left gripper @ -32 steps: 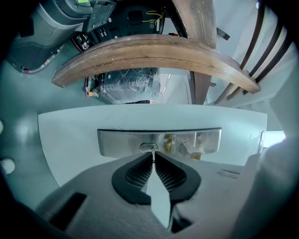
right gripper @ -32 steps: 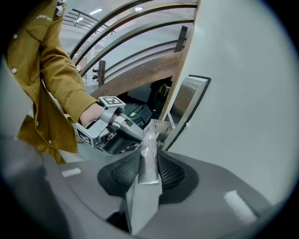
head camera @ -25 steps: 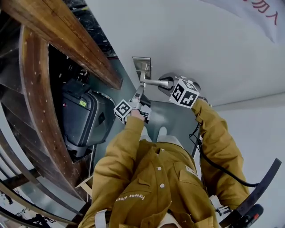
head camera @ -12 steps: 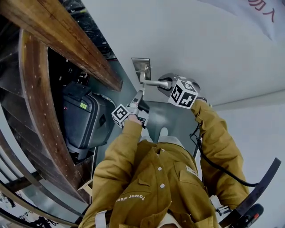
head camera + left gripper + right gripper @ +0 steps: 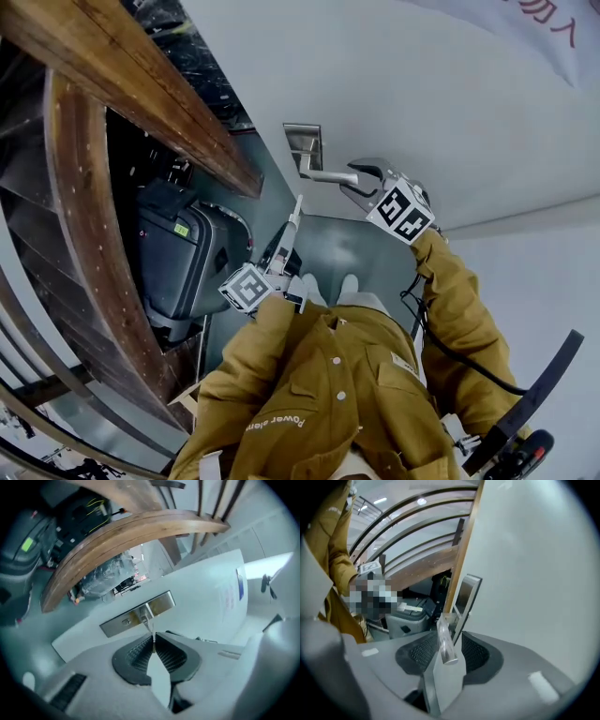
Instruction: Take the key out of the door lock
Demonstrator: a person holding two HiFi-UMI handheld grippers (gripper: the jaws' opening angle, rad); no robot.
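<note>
Compared with a second ago, the left gripper (image 5: 297, 202) has drawn back from the door and rolled, so its marker cube now sits lower, close to the person's mustard-yellow jacket (image 5: 328, 394). Its jaws are pressed together on the key (image 5: 153, 637). The key is out of the lock and clear of the lock plate (image 5: 304, 145). The right gripper (image 5: 367, 178) has barely shifted. Its jaws have just been opening and now stand spread, with the free end of the door handle (image 5: 328, 174) between them and the pads not pressing on it. Below the person lies a grey floor (image 5: 352, 246). Ahead stands a plain, pale door (image 5: 422, 84) with the brushed-metal plate and its lever handle. To the left are a dark hard-shell case (image 5: 178, 258) with a small green label and curved brown wooden beams (image 5: 141, 89). The left gripper view shows the key only as a thin, pale metal sliver, edge-on, poking out from between the ribbed black pads toward the plate. Its shape and teeth cannot be made out.
</note>
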